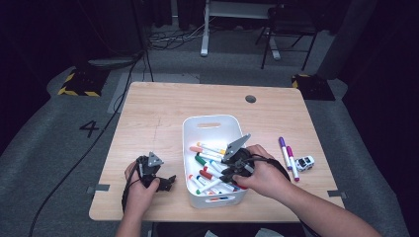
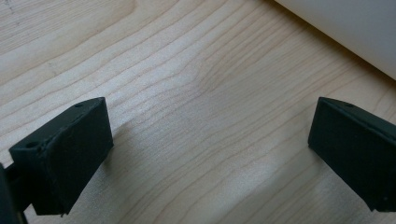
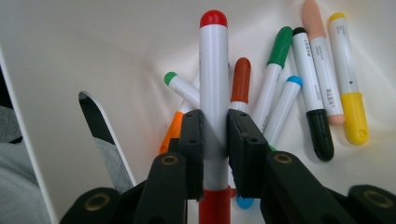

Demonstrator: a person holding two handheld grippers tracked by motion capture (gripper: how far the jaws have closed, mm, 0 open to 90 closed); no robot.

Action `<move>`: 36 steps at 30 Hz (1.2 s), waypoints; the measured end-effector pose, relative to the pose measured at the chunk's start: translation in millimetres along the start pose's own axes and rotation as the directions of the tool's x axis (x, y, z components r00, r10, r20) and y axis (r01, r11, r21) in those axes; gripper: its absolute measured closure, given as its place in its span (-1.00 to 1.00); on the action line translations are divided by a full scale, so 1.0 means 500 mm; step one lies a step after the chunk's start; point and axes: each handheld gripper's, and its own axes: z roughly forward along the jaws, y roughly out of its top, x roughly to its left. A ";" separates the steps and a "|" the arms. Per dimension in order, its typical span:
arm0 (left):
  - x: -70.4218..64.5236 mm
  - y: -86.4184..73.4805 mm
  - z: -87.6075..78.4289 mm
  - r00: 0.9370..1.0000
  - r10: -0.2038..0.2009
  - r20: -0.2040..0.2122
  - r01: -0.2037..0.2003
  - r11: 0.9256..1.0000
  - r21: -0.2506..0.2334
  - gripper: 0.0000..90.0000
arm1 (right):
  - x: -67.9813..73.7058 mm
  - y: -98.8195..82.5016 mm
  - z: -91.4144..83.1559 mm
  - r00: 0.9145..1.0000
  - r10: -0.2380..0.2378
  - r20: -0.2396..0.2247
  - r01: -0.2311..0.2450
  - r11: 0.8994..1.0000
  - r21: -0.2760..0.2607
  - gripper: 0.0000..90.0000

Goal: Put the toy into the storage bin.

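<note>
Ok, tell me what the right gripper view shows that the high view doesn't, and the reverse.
Right gripper view alone: the right gripper with its jaws clamped on the white red-capped marker.

High view alone: the light wooden table, the left gripper, two purple markers and a small white toy car.

Both: the white plastic bin of markers.

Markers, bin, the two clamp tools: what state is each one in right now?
Right gripper: shut on the red marker, inside the bin.
Left gripper: open, holding nothing, over bare table.
White bin: upright, with loose markers inside.
Red marker: capped, clamped mid-barrel.
Purple marker: capped, lying on the table outside the bin.
Pink marker: capped, lying beside it.
Toy car: standing on its wheels.
</note>
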 end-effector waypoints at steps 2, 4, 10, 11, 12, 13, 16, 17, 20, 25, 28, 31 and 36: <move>0.000 0.000 0.000 1.000 0.000 0.000 0.000 1.000 0.000 -1.00 | 0.000 0.000 0.001 1.000 -0.001 -0.001 0.001 1.000 -0.001 0.71; 0.000 0.000 0.000 1.000 0.000 0.000 0.000 1.000 0.000 -1.00 | 0.001 0.001 0.004 1.000 0.005 -0.001 -0.005 1.000 0.011 0.71; 0.000 0.000 0.000 1.000 -0.001 0.000 0.001 1.000 0.000 -1.00 | 0.002 0.002 0.010 1.000 0.006 -0.001 -0.006 1.000 0.028 0.71; 0.000 0.000 0.000 1.000 -0.001 0.000 0.001 1.000 0.000 -1.00 | 0.002 0.002 0.010 1.000 0.006 -0.001 -0.006 1.000 0.028 0.71; 0.000 0.000 0.000 1.000 0.000 0.000 0.000 1.000 0.000 -1.00 | 0.002 0.002 0.011 1.000 0.008 -0.002 -0.008 1.000 0.029 0.71; 0.000 0.000 0.000 1.000 0.000 0.000 0.000 1.000 0.000 -1.00 | 0.002 0.002 0.012 1.000 0.008 0.000 -0.008 0.999 0.032 0.71; 0.000 0.000 0.000 1.000 0.000 0.000 0.000 1.000 0.000 -1.00 | 0.001 0.002 0.016 1.000 0.007 -0.014 -0.006 0.999 0.039 0.70; 0.000 0.000 0.000 1.000 -0.001 0.000 0.001 1.000 0.000 -1.00 | 0.001 0.002 0.016 1.000 0.015 -0.020 -0.014 0.999 0.031 0.58; 0.000 0.000 0.000 1.000 0.000 0.000 0.000 1.000 0.000 -1.00 | -0.001 0.001 0.013 0.999 0.042 -0.028 -0.042 0.999 -0.015 0.34; 0.000 0.000 0.000 1.000 -0.004 0.000 0.004 1.000 0.001 -1.00 | -0.004 0.000 -0.018 0.997 0.074 -0.006 -0.074 0.995 -0.071 0.25; 0.000 0.000 0.000 1.000 -0.001 0.000 0.001 1.000 0.001 -1.00 | -0.008 -0.004 -0.043 0.994 0.106 0.003 -0.105 0.989 -0.102 0.25; 0.000 0.000 0.000 1.000 0.000 0.000 0.000 1.000 0.000 -1.00 | -0.025 -0.017 -0.072 0.992 0.126 0.021 -0.121 0.980 -0.159 0.25; 0.000 0.000 0.000 1.000 -0.001 0.001 0.001 1.000 0.000 -1.00 | -0.045 -0.040 -0.104 0.983 0.179 0.042 -0.167 0.965 -0.204 0.26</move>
